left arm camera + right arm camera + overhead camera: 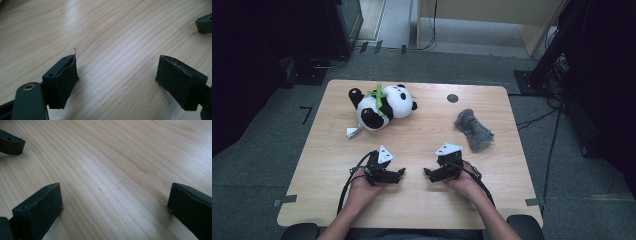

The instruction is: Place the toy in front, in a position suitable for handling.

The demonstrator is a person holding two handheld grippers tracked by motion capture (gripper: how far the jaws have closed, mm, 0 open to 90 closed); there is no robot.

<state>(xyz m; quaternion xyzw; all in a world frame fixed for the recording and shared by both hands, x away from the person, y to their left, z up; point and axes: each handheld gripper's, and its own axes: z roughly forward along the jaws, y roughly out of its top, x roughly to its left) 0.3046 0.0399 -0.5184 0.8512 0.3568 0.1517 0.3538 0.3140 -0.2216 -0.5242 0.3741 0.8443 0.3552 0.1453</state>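
Observation:
A black-and-white panda plush (382, 106) with green leaves on it lies on its side at the far left of the wooden table (422, 200). A crumpled grey cloth (473, 129) lies at the far right. My left gripper (401, 173) (117, 67) rests low near the table's front, open, with bare wood between its jaws. My right gripper (428, 172) (116, 192) faces it a short gap away, also open on bare wood. A jaw tip of the right gripper (203, 23) shows in the left gripper view. One of the left gripper (10, 145) shows in the right gripper view.
A small dark round spot (452, 98) marks the table near its far edge. Grey carpet surrounds the table, with dark equipment stands (557, 45) and cables (537, 120) at the right and back. Bare wood lies between the grippers and the two objects.

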